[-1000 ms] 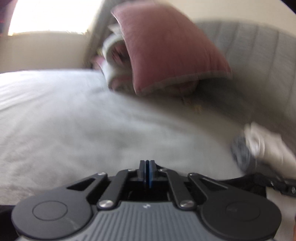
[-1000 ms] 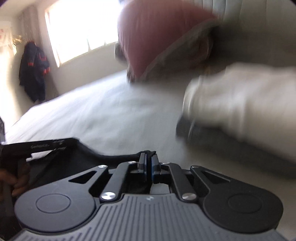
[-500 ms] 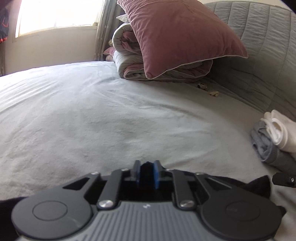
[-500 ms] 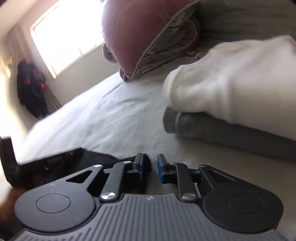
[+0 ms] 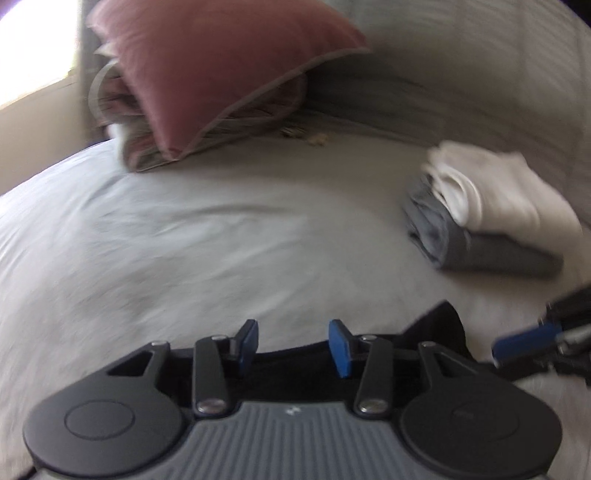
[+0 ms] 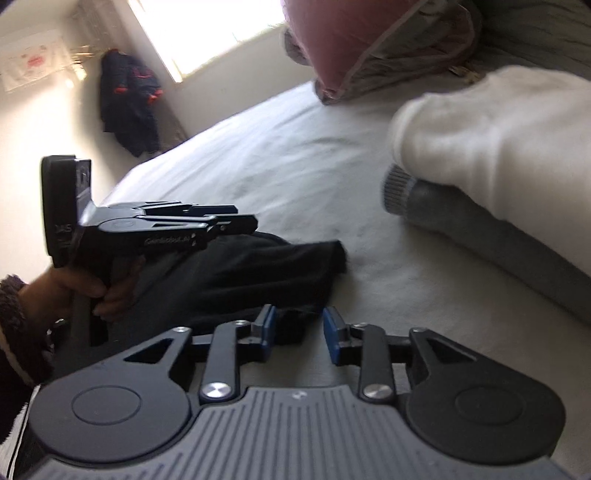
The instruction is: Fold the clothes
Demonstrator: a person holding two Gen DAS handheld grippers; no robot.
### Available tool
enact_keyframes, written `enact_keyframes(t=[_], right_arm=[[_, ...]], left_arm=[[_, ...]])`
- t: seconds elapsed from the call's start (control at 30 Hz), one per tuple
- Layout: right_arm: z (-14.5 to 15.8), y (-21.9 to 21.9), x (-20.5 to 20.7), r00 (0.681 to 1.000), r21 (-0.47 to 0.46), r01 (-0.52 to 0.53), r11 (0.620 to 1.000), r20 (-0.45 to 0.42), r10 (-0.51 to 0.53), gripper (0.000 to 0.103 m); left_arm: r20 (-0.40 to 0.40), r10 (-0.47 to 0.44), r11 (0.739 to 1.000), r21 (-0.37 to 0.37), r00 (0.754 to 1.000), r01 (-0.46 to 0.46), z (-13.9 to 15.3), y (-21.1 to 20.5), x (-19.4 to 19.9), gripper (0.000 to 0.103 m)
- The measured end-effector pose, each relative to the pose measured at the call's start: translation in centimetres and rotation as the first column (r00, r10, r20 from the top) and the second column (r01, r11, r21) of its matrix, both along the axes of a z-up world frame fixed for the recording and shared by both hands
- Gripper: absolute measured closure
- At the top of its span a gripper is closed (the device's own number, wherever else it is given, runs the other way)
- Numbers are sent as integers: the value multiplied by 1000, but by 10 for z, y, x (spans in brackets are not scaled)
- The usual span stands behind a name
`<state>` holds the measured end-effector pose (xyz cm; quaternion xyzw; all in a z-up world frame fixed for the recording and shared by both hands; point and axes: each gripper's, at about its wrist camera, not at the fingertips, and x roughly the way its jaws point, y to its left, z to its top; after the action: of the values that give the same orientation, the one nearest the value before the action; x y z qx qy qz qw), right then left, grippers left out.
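A black garment lies on the pale bed sheet, and its edge shows in the left wrist view just beyond my fingers. My left gripper is open and empty above its near edge. My right gripper is open and empty at the garment's right end. In the right wrist view the left gripper hovers over the garment. A folded white garment lies on a folded grey one at the right; the stack also shows in the right wrist view.
A dusty-pink pillow leans on a rolled quilt at the back. A grey quilted headboard runs behind. A dark jacket hangs on the wall by the window.
Both grippers were shut on the black garment a second ago. Both opened and let it go, and it now lies on the bed. The views have swung toward the folded stack.
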<state>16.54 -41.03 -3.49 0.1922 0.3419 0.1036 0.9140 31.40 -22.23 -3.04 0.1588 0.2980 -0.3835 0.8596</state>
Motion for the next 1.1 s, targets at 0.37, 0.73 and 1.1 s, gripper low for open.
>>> enact_keyframes(t=[0.37,0.73,1.1], right_arm=[[-7,-4,9,979,137,193,972,45,-201,70],[-30,-46,0,964,523,247,816,-48,-261,68],[-36,-55,-14,943,638,289,714,-62,-327,69]], left_arm=[[13,-198,973,123,980,195,-9,-34,-20,60],[26,-300,933,217,954,287,-8,-46,-25,66],[133,-223,962,192,966,195,-1,-53,-44,103]])
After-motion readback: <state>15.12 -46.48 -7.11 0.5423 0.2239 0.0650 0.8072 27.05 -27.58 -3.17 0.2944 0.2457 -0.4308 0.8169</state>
